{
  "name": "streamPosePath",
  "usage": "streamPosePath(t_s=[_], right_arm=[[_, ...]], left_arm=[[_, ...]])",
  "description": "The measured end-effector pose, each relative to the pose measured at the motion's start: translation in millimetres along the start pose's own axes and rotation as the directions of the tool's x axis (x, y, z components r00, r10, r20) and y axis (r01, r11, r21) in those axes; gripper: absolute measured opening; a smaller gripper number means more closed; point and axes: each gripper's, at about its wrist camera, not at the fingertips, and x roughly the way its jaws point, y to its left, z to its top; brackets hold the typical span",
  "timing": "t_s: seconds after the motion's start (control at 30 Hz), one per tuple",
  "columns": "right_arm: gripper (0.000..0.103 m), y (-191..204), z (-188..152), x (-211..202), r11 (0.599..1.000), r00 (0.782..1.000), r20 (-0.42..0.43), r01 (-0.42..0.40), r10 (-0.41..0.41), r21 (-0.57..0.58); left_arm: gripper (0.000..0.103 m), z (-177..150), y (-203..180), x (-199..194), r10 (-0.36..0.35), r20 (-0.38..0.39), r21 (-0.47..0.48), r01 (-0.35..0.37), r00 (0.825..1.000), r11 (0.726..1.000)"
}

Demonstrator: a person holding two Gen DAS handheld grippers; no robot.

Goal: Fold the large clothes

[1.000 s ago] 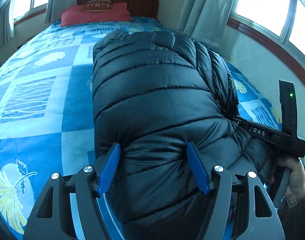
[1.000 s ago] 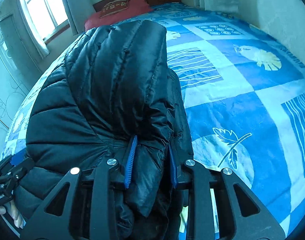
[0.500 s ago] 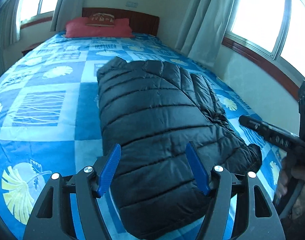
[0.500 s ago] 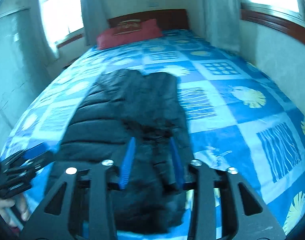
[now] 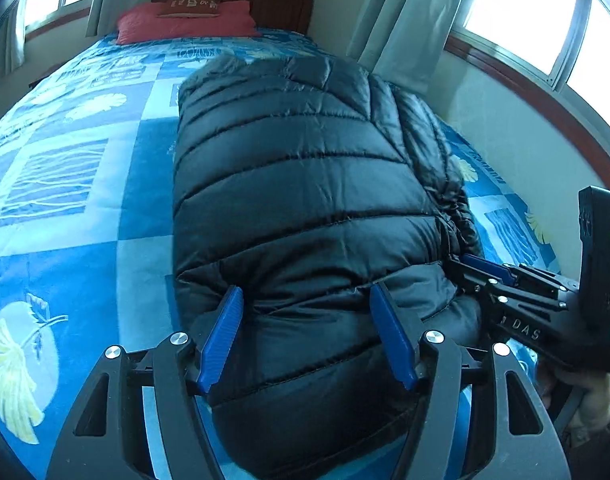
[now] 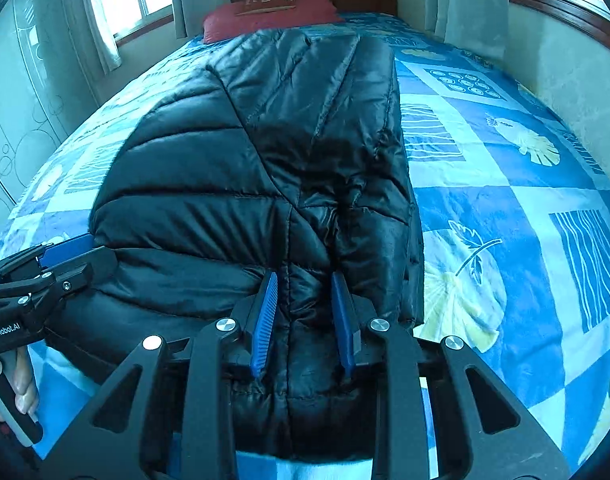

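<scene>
A black quilted puffer jacket [image 5: 305,184] lies lengthwise on the blue patterned bed, its sleeves folded in; it also shows in the right wrist view [image 6: 265,152]. My left gripper [image 5: 307,308] straddles the jacket's near hem with its blue pads wide apart, fabric bulging between them. My right gripper [image 6: 307,296] has its pads close together with a fold of the near hem pinched between them. The right gripper shows from the side in the left wrist view [image 5: 517,292], at the jacket's right corner. The left gripper shows in the right wrist view [image 6: 45,268], at the left corner.
The blue bedspread [image 5: 65,184] with leaf and stripe squares covers the bed. A red pillow [image 5: 185,20] lies at the wooden headboard. Curtains [image 5: 405,20] and windows line the right wall close to the bed edge. A wardrobe door [image 6: 21,80] stands at the left.
Both grippers had pulled back from the jacket half a second ago and have now come down onto its near hem again. The right pads have closed on the fabric.
</scene>
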Motion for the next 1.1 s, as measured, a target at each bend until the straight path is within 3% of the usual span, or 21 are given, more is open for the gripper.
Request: streamPosePath(t_s=[0.13, 0.23, 0.37, 0.5, 0.73, 0.9, 1.1], right_arm=[[0.030, -5, 25, -34, 0.999, 0.996, 0.074, -0.041, 0.039, 0.022], [0.035, -6, 58, -36, 0.999, 0.992, 0.119, -0.034, 0.032, 0.016], [0.035, -2, 105, -15, 0.999, 0.987, 0.154, -0.051, 0.052, -0.016], [0.035, -2, 133, 26, 0.998, 0.992, 0.120, -0.038, 0.045, -0.059], [0.036, -16, 125, 87, 0.998, 1.000, -0.007, -0.024, 0.024, -0.064], [0.036, -24, 114, 105, 0.998, 0.998, -0.015, -0.055, 0.054, -0.043], [0.036, -28, 109, 118, 0.997, 0.998, -0.015, -0.066, 0.066, -0.026]], left_arm=[[0.065, 15, 7, -27, -0.015, 0.071, -0.013, 0.016, 0.997, 1.000], [0.065, 39, 11, -28, 0.006, 0.105, -0.007, -0.006, 0.994, 1.000], [0.065, 78, 18, -13, 0.000, 0.131, -0.019, 0.003, 0.991, 1.000], [0.065, 104, 18, 10, -0.004, 0.122, -0.007, 0.004, 0.993, 1.000], [0.066, 108, 24, 65, 0.020, 0.031, -0.005, -0.020, 0.999, 1.000], [0.066, 105, 24, 89, 0.058, -0.022, 0.006, -0.058, 0.998, 0.998], [0.067, 102, 25, 107, 0.092, -0.033, -0.001, -0.092, 0.995, 0.996]])
